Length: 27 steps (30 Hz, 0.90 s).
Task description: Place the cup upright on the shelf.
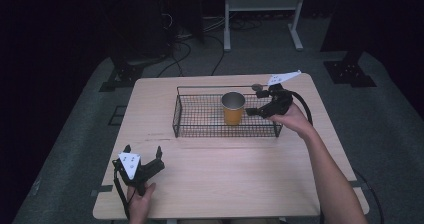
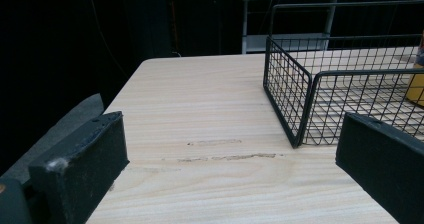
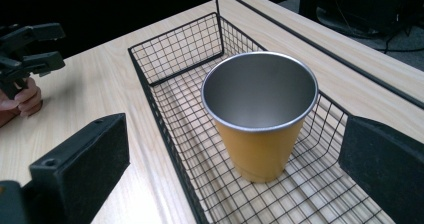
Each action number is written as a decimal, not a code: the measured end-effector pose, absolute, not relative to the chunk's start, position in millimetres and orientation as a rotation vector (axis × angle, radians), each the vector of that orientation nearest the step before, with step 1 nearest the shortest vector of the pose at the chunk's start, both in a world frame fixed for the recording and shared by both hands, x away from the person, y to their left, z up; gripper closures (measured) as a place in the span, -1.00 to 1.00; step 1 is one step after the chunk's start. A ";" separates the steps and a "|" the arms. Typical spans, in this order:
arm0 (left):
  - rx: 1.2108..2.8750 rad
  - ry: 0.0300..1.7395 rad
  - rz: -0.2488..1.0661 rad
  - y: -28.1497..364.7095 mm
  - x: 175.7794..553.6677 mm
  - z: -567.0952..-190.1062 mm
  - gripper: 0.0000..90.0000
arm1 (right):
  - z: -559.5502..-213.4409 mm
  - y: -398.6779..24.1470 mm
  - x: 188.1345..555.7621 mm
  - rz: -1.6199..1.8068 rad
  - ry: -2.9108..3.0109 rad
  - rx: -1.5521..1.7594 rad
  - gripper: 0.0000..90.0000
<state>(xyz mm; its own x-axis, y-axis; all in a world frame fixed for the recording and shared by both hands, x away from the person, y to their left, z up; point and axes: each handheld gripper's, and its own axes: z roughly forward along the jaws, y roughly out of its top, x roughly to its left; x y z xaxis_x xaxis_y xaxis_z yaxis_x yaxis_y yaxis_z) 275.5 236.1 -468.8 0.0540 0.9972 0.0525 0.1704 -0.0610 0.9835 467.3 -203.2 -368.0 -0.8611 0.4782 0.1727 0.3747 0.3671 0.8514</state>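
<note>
Dark curtains and floor surround your pale wooden table [image 1: 220,184], so the high view leaves little contrast at the edges. From above, the wire basket [image 1: 200,129] sits toward the far side, and the cup [image 1: 233,108] stands upright inside it, right of its middle. Your right gripper [image 1: 256,110] hangs just beside the cup, over the basket's right end, jaws apart and not touching it. Your left gripper [image 1: 144,154] rests near the front left corner, well apart from the basket, jaws also apart.

In the left gripper view, the basket's near corner [image 2: 300,109] stands ahead and to the right, with only bare table between the spread jaws. Swing that hand carelessly and you could knock the light basket sideways, shifting the cup just as the other hand closes.

In the right gripper view, the cup [image 3: 260,119] stands between the wide-open jaws, its steel rim facing you, the orange wall tapering downward. That taper is the main risk, I judge: squeeze low or lightly and the smooth wall may slip upward out of the pads. Come in too low and a jaw may catch the basket wire [image 3: 170,134]; push off-centre and the cup could tip against the side.
</note>
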 end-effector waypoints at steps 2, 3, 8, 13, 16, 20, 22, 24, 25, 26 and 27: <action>1.402 1.269 1.128 236.0 275.5 -468.9 -1.00 | -368.6 -205.0 465.1 1.526 2.509 0.785 -1.00; 1.402 1.269 1.128 236.0 275.5 -468.9 -1.00 | -369.1 -206.1 464.1 1.528 2.508 0.782 -1.00; 1.402 1.270 1.127 236.1 275.6 -468.9 -1.00 | -369.8 -210.3 459.0 1.536 2.509 0.778 -1.00; 1.405 1.269 1.127 236.2 275.5 -468.8 -1.00 | -370.5 -215.1 452.9 1.544 2.498 0.778 -1.00; 1.404 1.268 1.127 236.1 275.5 -468.9 -1.00 | -371.7 -219.1 449.6 1.548 2.494 0.779 -1.00; 1.403 1.268 1.125 236.2 275.6 -468.9 -1.00 | -372.1 -222.0 446.6 1.527 2.507 0.781 -1.00; 1.403 1.269 1.124 236.3 275.6 -468.8 -1.00 | -372.7 -223.6 443.9 1.534 2.503 0.778 -1.00; 1.403 1.270 1.124 236.3 275.7 -468.8 -1.00 | -374.2 -224.8 441.9 1.532 2.505 0.771 -1.00; 1.403 1.269 1.124 236.3 275.6 -468.8 -1.00 | -374.9 -225.4 440.6 1.531 2.505 0.773 -1.00; 1.404 1.269 1.124 236.2 275.6 -468.9 -1.00 | -375.8 -226.3 439.5 1.533 2.504 0.772 -1.00; 1.405 1.268 1.125 236.2 275.6 -468.9 -1.00 | -376.6 -227.1 438.4 1.537 2.502 0.774 -1.00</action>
